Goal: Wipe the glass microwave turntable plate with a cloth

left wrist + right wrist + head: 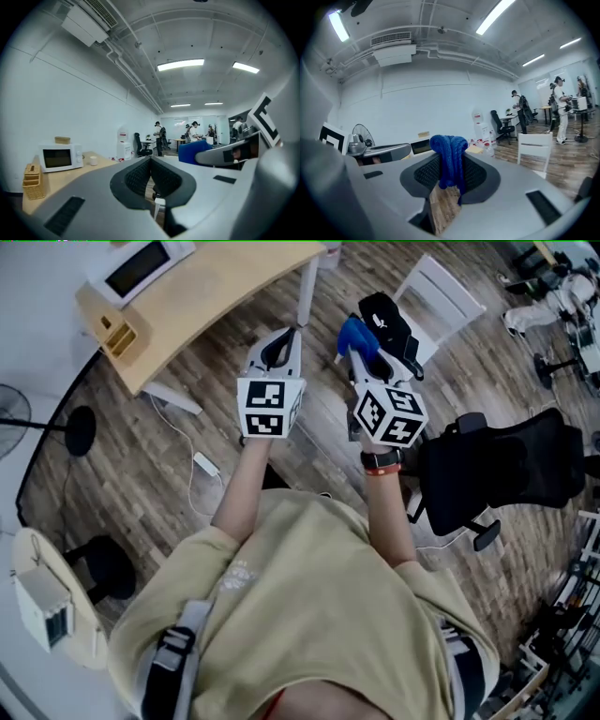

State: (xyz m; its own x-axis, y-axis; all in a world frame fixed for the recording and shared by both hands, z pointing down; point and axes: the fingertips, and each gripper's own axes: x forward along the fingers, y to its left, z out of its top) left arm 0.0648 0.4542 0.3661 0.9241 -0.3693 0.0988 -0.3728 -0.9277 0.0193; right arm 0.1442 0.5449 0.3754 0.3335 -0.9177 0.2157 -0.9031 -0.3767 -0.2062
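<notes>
Table (202, 296): pale wood, ahead-left, well apart from both grippers.
Microwave (60, 158): white, sitting on that table.
Right gripper (450, 164): fingers clamped on the cloth, up over the floor.
Left gripper (151, 160): fingers pressed together, nothing between.
Cloth (449, 150): blue, bunched, draped over the right tips.

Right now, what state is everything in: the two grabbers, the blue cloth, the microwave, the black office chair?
Left gripper: jaws shut, nothing between them.
Right gripper: shut on the blue cloth.
Blue cloth: bunched up, pinched in the jaws, ends hanging down.
Microwave: door closed, sitting on the wooden table.
Black office chair: empty.
</notes>
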